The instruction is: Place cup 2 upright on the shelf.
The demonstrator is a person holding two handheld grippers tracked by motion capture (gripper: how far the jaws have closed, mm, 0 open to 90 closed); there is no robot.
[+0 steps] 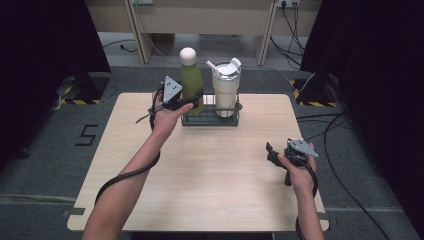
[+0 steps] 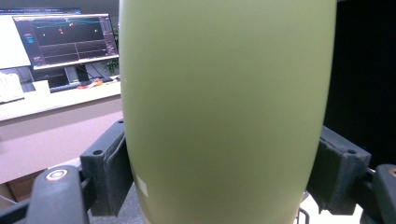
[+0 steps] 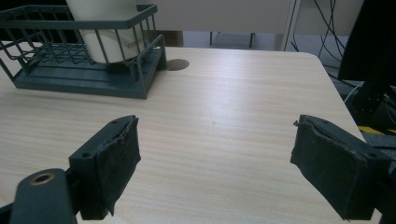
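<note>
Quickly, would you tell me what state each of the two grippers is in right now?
Left gripper: closed on the green bottle, which stands in the wire basket.
Right gripper: open, holding nothing, above the table.

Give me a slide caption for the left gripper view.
Left claw clamped around the green bottle, pads pressing both sides, with a monitor on a desk behind.

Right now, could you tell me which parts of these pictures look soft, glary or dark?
Left gripper view: the green bottle is very close and soft, without texture. Right gripper view: a pale sheen on the table; the jaw pads in the foreground are slightly blurred. High view: even light on the tabletop, dark curtains at both sides.
</note>
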